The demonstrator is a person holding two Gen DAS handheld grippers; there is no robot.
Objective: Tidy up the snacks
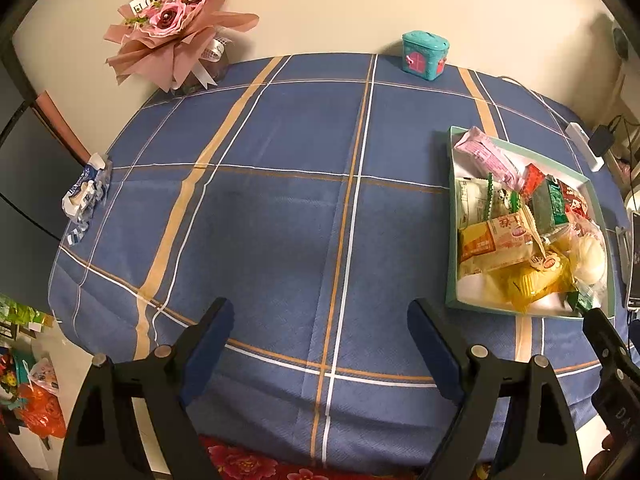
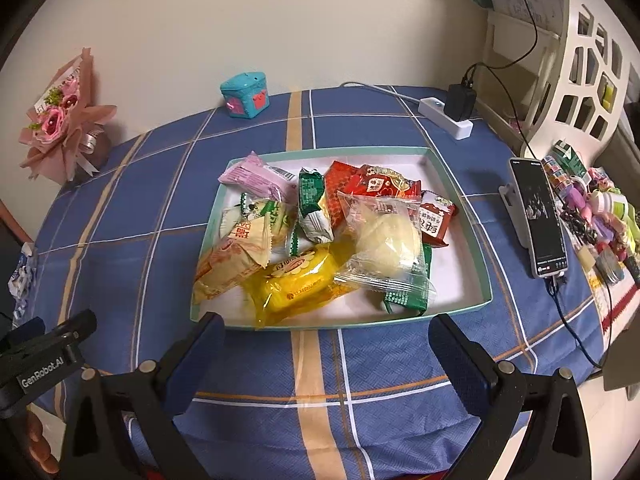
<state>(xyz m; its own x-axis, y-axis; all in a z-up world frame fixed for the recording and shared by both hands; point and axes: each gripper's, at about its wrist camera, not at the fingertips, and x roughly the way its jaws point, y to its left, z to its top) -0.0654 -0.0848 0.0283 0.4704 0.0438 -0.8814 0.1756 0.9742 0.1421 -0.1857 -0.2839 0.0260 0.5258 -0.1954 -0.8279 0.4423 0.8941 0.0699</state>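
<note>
A shallow teal-rimmed white tray (image 2: 456,184) sits on the blue checked tablecloth, piled with several wrapped snacks: a yellow pack (image 2: 296,284), a clear pack with a pale bun (image 2: 384,240), a pink pack (image 2: 256,178), and red and green packs. My right gripper (image 2: 324,334) is open and empty just before the tray's near edge. My left gripper (image 1: 320,320) is open and empty over bare cloth, left of the tray (image 1: 452,216). The left gripper's tip shows at the lower left of the right wrist view.
A pink flower bouquet (image 1: 176,24) and a teal toy box (image 1: 425,55) stand at the table's back. A crumpled blue-white wrapper (image 1: 86,192) lies at the left edge. A phone on a stand (image 2: 540,216), power strip (image 2: 448,116) and cables lie right of the tray.
</note>
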